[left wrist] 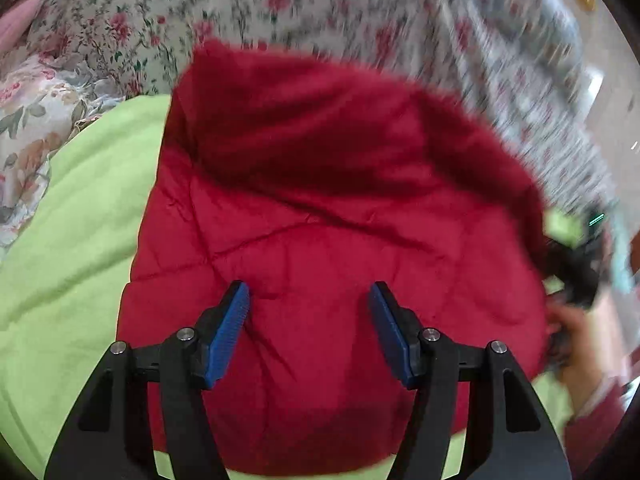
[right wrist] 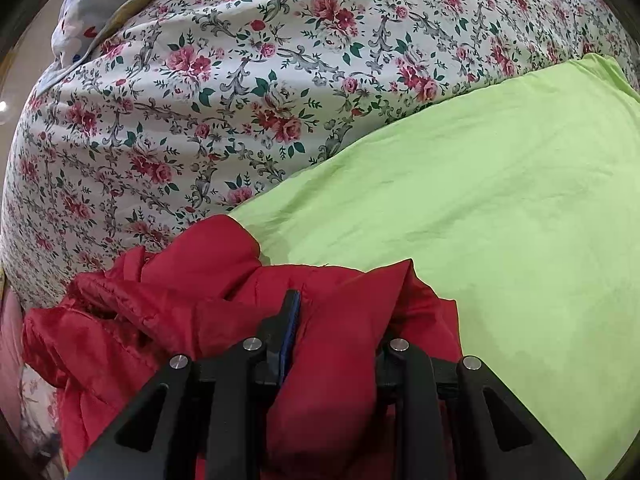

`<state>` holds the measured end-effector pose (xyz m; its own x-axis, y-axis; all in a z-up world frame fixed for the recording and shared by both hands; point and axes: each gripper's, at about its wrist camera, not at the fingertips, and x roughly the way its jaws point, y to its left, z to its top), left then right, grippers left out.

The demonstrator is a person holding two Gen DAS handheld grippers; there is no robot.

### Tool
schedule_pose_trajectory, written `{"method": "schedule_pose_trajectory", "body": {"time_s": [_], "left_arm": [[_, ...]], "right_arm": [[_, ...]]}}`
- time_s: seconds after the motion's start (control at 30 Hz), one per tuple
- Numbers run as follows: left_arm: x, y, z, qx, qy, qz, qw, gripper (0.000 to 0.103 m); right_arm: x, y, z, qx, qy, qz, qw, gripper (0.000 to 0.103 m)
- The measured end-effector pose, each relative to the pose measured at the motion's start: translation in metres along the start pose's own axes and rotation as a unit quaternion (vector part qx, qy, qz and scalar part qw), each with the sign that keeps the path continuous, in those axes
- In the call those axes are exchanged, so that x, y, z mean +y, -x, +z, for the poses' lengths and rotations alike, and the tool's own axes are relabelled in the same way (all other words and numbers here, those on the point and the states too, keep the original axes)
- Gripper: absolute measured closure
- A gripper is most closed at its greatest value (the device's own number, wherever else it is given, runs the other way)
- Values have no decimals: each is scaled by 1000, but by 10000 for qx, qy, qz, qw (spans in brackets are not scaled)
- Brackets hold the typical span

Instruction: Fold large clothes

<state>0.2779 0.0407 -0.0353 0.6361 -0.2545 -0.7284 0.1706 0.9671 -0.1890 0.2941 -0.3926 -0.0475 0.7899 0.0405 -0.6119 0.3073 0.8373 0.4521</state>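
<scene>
From the left wrist camera, a red padded jacket (left wrist: 320,208) lies on a green sheet (left wrist: 76,216) spread over a bed, with a flowered bedspread (left wrist: 248,12) behind it. The jacket already forms a fairly compact shape: its near part lies flat and quilted, and a thick layer is doubled over across the far half, so at least one fold looks done. The left gripper (left wrist: 309,304) hovers above the near part with its jaws wide apart and nothing between them; the blue pads are bare. At the right edge, much blurred, the person's hand (left wrist: 576,332) and the dark body of the other tool sit at the jacket's side.

From the right wrist camera, the right gripper (right wrist: 340,320) has a bunched wad of the red jacket (right wrist: 192,304) packed between its jaws (only one blue pad shows, the other finger being buried in cloth), so I judge it clenched on that fabric. The cloth here is rumpled and heaped, not flat. Beyond it the green sheet (right wrist: 460,200) lies open, and the flowered bedspread (right wrist: 200,100) rises behind, with a printed pillow (right wrist: 100,4) at the top left.

In my judgement the folding is partway: the side held by the right gripper has yet to be laid over and smoothed.
</scene>
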Motion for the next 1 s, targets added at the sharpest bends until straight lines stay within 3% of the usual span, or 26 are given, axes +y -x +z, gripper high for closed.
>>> {"method": "schedule_pose_trajectory", "body": {"time_s": [0.17, 0.33, 0.37, 0.43, 0.5, 0.6, 0.77, 0.9, 1.0], "left_arm": [[5, -13, 4, -31, -34, 302, 9995, 28], [8, -15, 5, -72, -76, 432, 9990, 26], [8, -16, 5, -79, -76, 443, 9990, 26], [7, -15, 6, -87, -70, 475, 9988, 25], [6, -13, 8, -74, -85, 479, 9988, 25], [15, -5, 14, -110, -59, 463, 9988, 26], [45, -10, 26, -65, 299, 533, 9981, 28], [57, -31, 33, 96, 502, 593, 9969, 14], [66, -42, 35, 208, 762, 459, 9958, 10]], "right_arm": [[5, 37, 0, -241, 3, 45, 9997, 64], [22, 103, -22, -1098, 442, 46, 9930, 31], [29, 111, -28, -1142, 633, 96, 9914, 29], [44, 110, -37, -896, 1080, 221, 9899, 26], [63, 89, -48, -243, 1697, 339, 9846, 27], [69, 58, -52, 306, 2084, -35, 9776, 27], [36, 27, -34, 656, 1481, -54, 9868, 29], [29, 15, -27, 757, 1217, -43, 9897, 29], [27, 8, -24, 745, 1145, -46, 9906, 29]]}}
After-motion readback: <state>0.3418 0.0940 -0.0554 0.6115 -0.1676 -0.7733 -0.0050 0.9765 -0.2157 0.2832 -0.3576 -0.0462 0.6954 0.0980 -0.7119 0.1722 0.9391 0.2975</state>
